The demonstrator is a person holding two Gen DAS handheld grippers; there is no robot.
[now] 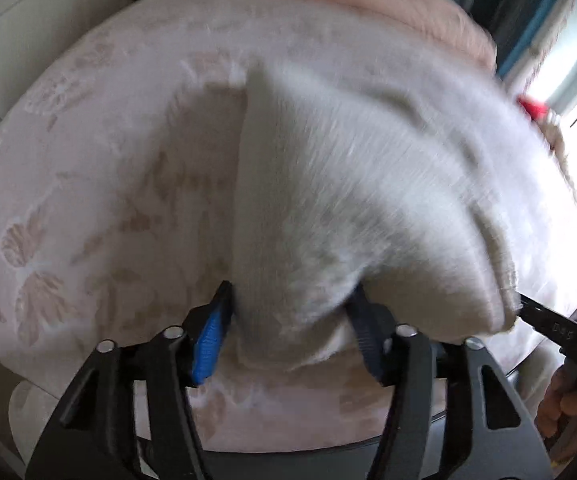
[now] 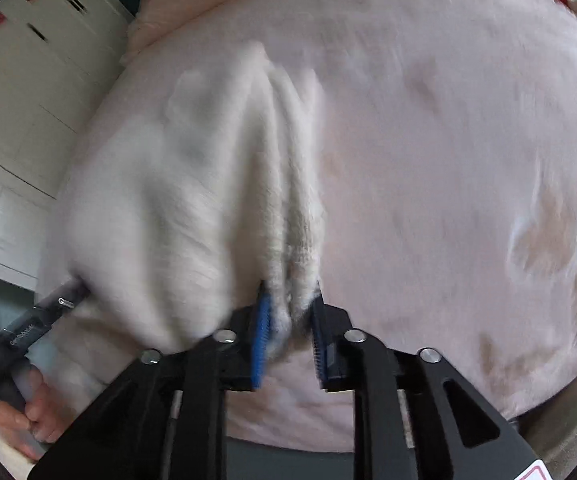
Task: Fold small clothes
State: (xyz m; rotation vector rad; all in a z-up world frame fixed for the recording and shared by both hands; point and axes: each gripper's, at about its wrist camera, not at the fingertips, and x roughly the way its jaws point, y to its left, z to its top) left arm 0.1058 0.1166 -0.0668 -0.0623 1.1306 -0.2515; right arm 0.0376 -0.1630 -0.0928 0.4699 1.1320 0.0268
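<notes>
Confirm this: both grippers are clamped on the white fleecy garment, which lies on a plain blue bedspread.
Not quite. The left gripper and right gripper do clamp the white garment, but the bedspread is pale pink with a floral pattern, as the left wrist view shows.

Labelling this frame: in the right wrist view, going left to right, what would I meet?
White cabinet doors → left gripper → white fluffy garment → right gripper → pink bedspread.
</notes>
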